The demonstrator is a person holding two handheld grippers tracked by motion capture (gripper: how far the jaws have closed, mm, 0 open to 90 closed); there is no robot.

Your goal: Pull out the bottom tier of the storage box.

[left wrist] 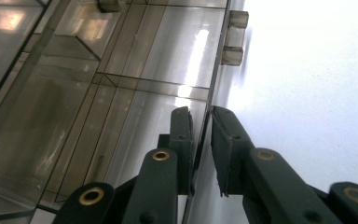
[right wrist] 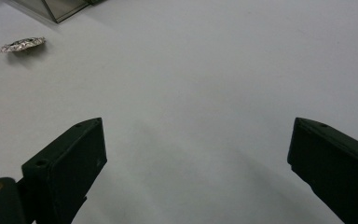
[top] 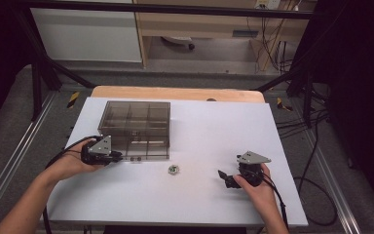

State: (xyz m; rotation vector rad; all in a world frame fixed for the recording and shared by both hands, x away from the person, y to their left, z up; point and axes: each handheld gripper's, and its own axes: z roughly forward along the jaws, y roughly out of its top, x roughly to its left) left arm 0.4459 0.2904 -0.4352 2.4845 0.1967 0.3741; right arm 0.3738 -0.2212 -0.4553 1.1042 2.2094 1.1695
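Two hand-held grippers on a white bench, one at a smoky compartment box.

Left hand-held gripper (top: 119, 157) laid at the near left corner of the clear brown compartment box (top: 136, 129), jaws against its front edge. Right hand-held gripper (top: 224, 178) well apart on the bare white bench (top: 214, 126), jaws spread, pointing left. Small crumpled silvery piece (top: 173, 169) between them, just in front of the box, touching neither.
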